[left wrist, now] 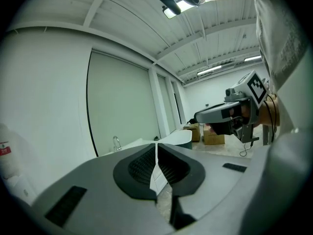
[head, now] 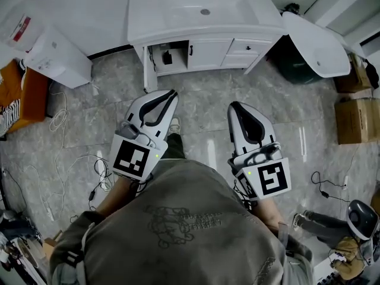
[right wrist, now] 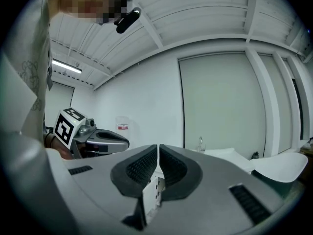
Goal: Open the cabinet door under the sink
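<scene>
A white vanity [head: 178,16] with a sink stands at the far wall. Below it, the left compartment [head: 167,55] shows a dark inside. To its right is a shut white door [head: 211,53] with a dark handle [head: 190,50], and to the right of that are two drawers [head: 242,52]. My left gripper [head: 171,92] and right gripper [head: 235,105] are held side by side over the floor, well short of the cabinet. Both point at it. The left gripper's [left wrist: 156,150] jaws meet with nothing between them, and so do the right gripper's [right wrist: 158,150].
A white panel [head: 146,70] juts out at the compartment's left edge, door or leg I cannot tell. A white oval basin [head: 314,43] over a dark bin [head: 295,64] stands right of the vanity. Cardboard boxes [head: 356,120] are further right. A white unit [head: 56,55] and cables [head: 59,119] lie left.
</scene>
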The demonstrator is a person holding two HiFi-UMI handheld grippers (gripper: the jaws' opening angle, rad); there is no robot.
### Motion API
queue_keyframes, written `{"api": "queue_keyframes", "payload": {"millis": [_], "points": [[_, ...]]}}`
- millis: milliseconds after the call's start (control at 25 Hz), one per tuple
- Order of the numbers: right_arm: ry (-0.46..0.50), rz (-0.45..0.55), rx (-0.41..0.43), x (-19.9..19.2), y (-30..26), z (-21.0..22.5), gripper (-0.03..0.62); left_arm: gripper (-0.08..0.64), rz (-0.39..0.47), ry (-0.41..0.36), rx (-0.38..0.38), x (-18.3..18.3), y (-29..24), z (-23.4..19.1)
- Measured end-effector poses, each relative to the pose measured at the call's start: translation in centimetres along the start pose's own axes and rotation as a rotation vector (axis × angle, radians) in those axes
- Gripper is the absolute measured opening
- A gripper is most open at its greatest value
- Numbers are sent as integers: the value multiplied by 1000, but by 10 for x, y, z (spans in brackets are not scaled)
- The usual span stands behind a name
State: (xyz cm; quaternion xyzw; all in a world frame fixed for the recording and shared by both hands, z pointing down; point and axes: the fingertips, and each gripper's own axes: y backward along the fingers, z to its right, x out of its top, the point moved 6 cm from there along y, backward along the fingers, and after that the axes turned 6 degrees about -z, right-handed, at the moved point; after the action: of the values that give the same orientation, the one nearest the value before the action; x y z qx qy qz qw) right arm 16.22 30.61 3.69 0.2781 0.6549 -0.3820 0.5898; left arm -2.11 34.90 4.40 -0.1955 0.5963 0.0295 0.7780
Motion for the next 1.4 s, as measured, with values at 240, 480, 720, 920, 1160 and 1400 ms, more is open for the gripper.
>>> {"api": "queue_keyframes", "payload": {"millis": [240, 480, 720, 920, 1160, 1400], "points": [[-8, -58, -12, 5, -48, 17, 34, 26, -8, 12, -20, -2, -31, -43], [-10, -41, -20, 23, -96, 23, 34, 26, -9, 16, -44, -3, -56, -90], [-4, -31, -43, 36, -148, 39, 34, 26, -7, 24, -61, -7, -86, -141], [0, -40, -56, 42, -194, 47, 34, 26, -6, 32, -70, -16, -110, -181], [18, -70, -59, 44, -238, 55, 34, 26, 9, 20, -84, -24, -133, -220], [27, -117, -72, 36, -267, 74, 34, 26, -7, 29, -101, -37, -155, -246]]}}
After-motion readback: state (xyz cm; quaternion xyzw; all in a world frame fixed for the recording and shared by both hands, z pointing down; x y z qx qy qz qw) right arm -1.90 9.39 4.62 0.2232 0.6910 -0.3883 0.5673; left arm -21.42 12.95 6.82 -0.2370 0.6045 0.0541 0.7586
